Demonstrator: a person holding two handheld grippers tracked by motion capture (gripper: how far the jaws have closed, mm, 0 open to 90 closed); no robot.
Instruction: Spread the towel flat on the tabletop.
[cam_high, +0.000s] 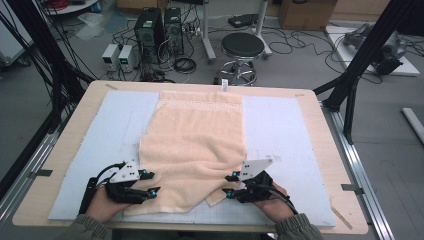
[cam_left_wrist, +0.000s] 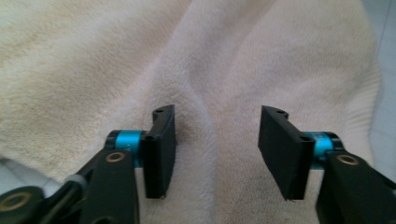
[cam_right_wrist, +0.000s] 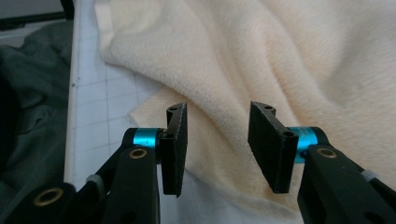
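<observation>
A cream towel (cam_high: 195, 145) lies on the pale blue mat (cam_high: 285, 130), folded over so its near part is doubled and rumpled. My left gripper (cam_high: 150, 182) sits at the towel's near left edge, jaws apart. In the left gripper view a soft ridge of towel (cam_left_wrist: 210, 116) runs between the parted pads (cam_left_wrist: 161, 149), which do not press on it. My right gripper (cam_high: 228, 185) sits at the near right corner, also with jaws apart. In the right gripper view the towel's edge (cam_right_wrist: 215, 140) lies loose between and below the pads (cam_right_wrist: 266, 144).
The mat covers a wooden table (cam_high: 325, 150) with a gridded strip (cam_right_wrist: 102, 102) along its near edge. A person's hands and green sleeves (cam_high: 90, 227) come in at the bottom. Beyond the table stand a stool (cam_high: 242, 47), computer towers (cam_high: 150, 27) and cables.
</observation>
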